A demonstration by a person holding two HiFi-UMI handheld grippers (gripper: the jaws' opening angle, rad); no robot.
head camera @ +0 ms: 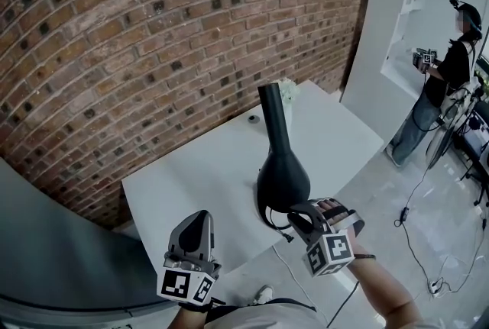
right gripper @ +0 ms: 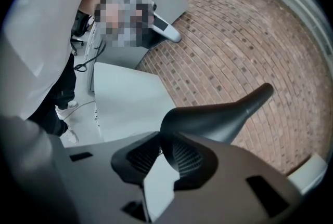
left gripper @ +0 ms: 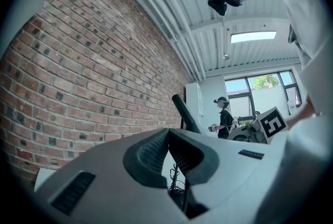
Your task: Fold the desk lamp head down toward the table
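A black desk lamp (head camera: pixel 283 171) stands on the white table (head camera: pixel 191 175), its bulbous head near the front edge and its slim neck rising toward the brick wall. My right gripper (head camera: pixel 296 214) is at the head's near rim. In the right gripper view the jaws (right gripper: pixel 161 140) pinch the edge of the lamp head (right gripper: pixel 218 119). My left gripper (head camera: pixel 200 219) hovers at the table's front edge, left of the lamp, shut with nothing in it. In the left gripper view its jaws (left gripper: pixel 167 133) meet, with the lamp neck (left gripper: pixel 184 111) beyond them.
A brick wall (head camera: pixel 114 53) backs the table. A small round object (head camera: pixel 253 119) and white flowers (head camera: pixel 289 91) sit at the table's far side. The lamp's cable (head camera: pixel 275 224) hangs off the front edge. A person (head camera: pixel 447 83) stands far right; cables (head camera: pixel 428 274) lie on the floor.
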